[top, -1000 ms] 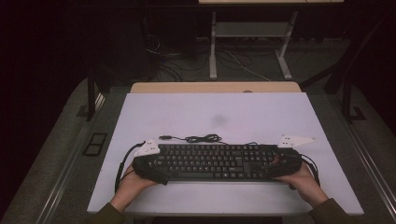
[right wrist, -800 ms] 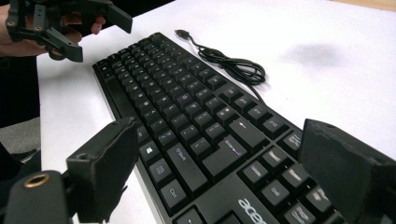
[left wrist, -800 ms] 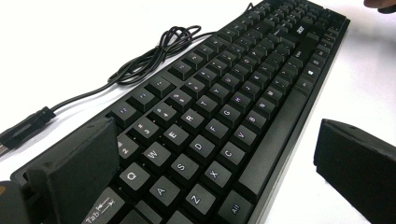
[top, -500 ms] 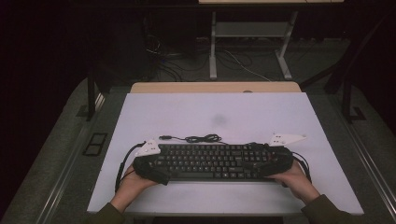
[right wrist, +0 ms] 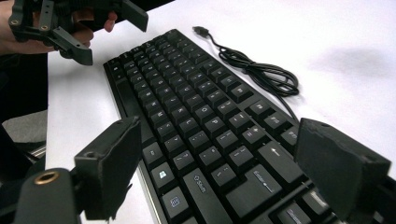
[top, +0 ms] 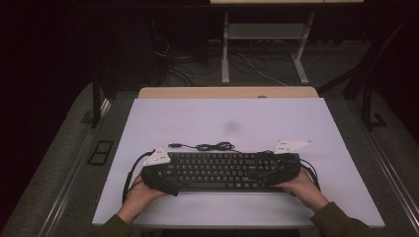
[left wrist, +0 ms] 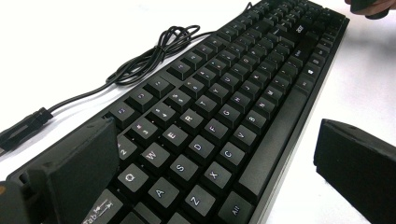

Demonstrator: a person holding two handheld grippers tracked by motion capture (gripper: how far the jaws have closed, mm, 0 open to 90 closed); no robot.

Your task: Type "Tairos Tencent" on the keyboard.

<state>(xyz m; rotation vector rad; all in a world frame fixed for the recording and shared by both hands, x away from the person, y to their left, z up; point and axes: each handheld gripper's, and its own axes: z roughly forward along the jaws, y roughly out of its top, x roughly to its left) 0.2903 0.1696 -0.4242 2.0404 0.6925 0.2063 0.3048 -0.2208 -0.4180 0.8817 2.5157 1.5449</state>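
A black keyboard (top: 222, 170) lies near the front edge of the white table (top: 222, 116), its coiled cable (top: 212, 146) just behind it. My left gripper (top: 170, 175) straddles the keyboard's left end, open; in the left gripper view one jaw sits at the back edge and the other stands clear of the front edge of the keyboard (left wrist: 210, 121). My right gripper (top: 267, 170) straddles the right end of the keyboard (right wrist: 196, 116), open. Its jaws have just been closing a little, the keyboard between them, and the pads are not pressing on it.
A wooden desk edge (top: 227, 92) runs behind the white table. Beyond it stand a metal frame (top: 262, 44) and loose floor cables (top: 173, 69) in the dark. The cable's plug (left wrist: 23, 128) lies on the table left of the coil.
My right gripper has slid leftward, inward over the keyboard's right end. The left gripper and the keyboard have stayed put.
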